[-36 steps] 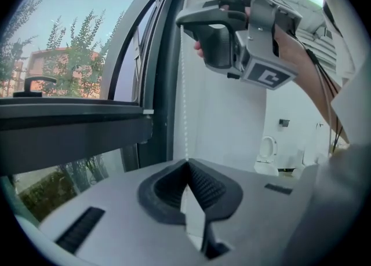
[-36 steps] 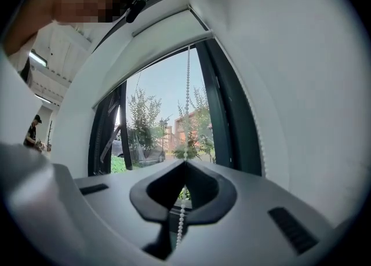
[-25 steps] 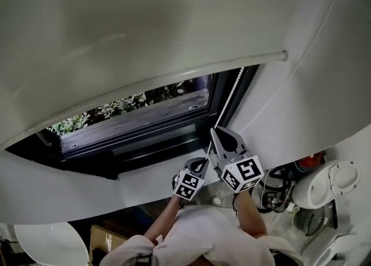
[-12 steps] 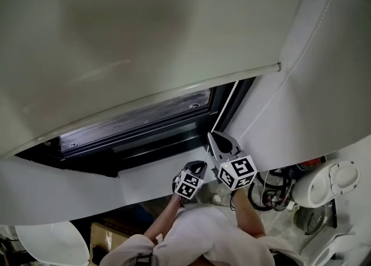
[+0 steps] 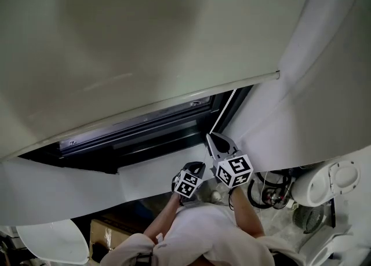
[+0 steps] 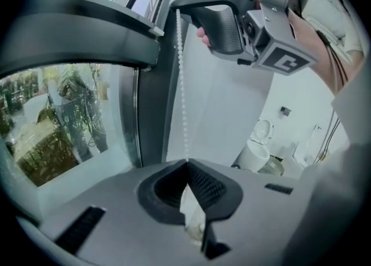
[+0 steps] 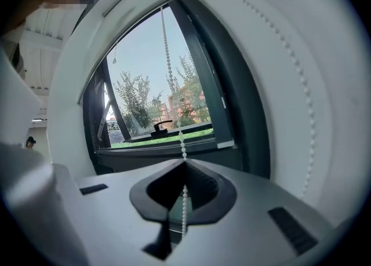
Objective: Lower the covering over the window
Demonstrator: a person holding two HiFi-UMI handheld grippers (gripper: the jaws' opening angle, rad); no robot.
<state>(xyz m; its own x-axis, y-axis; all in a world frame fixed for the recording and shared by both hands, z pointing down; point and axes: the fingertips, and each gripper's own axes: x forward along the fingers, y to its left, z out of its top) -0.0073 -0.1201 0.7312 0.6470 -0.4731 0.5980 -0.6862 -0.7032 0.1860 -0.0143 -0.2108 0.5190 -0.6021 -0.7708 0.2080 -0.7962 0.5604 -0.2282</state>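
Observation:
A pale roller blind (image 5: 145,39) hangs over the dark-framed window (image 5: 156,134). Its bottom bar (image 5: 174,99) leaves only a narrow strip of glass showing. A white bead chain (image 5: 225,111) drops from the blind's right end. My right gripper (image 5: 209,137) is shut on the bead chain (image 7: 174,91), which passes between its jaws and trails out behind them. Just below it, my left gripper (image 5: 198,166) is shut on the same chain (image 6: 181,85). In the left gripper view the chain runs taut from the right gripper (image 6: 177,7) down into the closed left gripper (image 6: 186,163).
White wall flanks the window on the right, with the chain's second strand (image 7: 293,62) lying against it. Below stand a toilet (image 5: 324,183), coiled cables (image 5: 269,186), a cardboard box (image 5: 107,237) and a white round object (image 5: 52,243). The person's arms are underneath the grippers.
The blind's bottom bar has come down over the glass and hidden the plants outside. Both grippers have moved slightly down along the chain, still shut.

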